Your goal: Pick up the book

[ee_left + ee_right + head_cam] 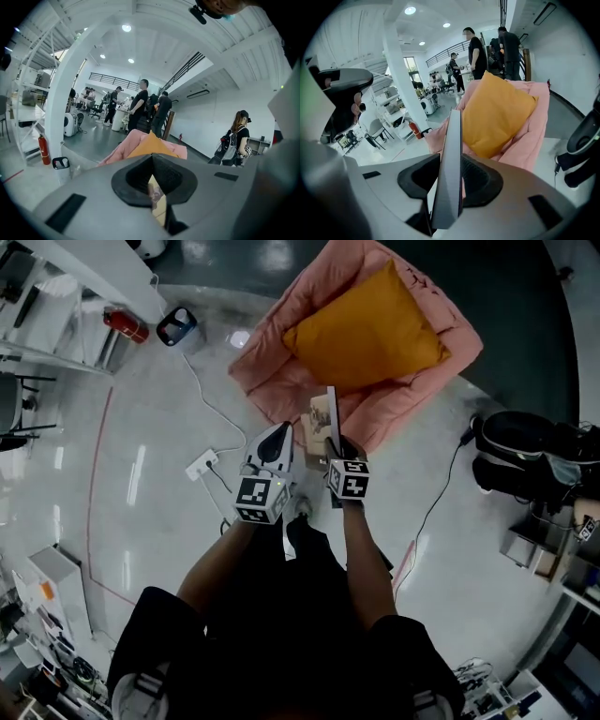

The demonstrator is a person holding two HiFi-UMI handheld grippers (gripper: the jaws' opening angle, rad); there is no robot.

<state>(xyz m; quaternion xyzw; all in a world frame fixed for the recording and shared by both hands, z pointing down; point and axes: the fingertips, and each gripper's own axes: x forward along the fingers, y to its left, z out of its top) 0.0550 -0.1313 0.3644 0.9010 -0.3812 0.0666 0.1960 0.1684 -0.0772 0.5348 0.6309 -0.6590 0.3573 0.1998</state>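
Observation:
The book (323, 418) is held on edge in the air, in front of a pink beanbag seat (272, 362) that carries an orange cushion (366, 329). My right gripper (335, 444) is shut on the book, whose thin grey edge (451, 154) stands upright between the black pads. My left gripper (284, 432) comes in from the left, and a tan printed corner of the book (158, 199) is pinched between its jaws. The cushion (497, 112) and the pink seat (126, 143) lie just beyond both grippers.
A white power strip (202, 465) with a cable lies on the pale floor at the left. A red fire extinguisher (125, 324) and shelving stand at the far left, and black bags (525, 451) at the right. Several people (139, 105) stand in the background, past a white pillar (61, 98).

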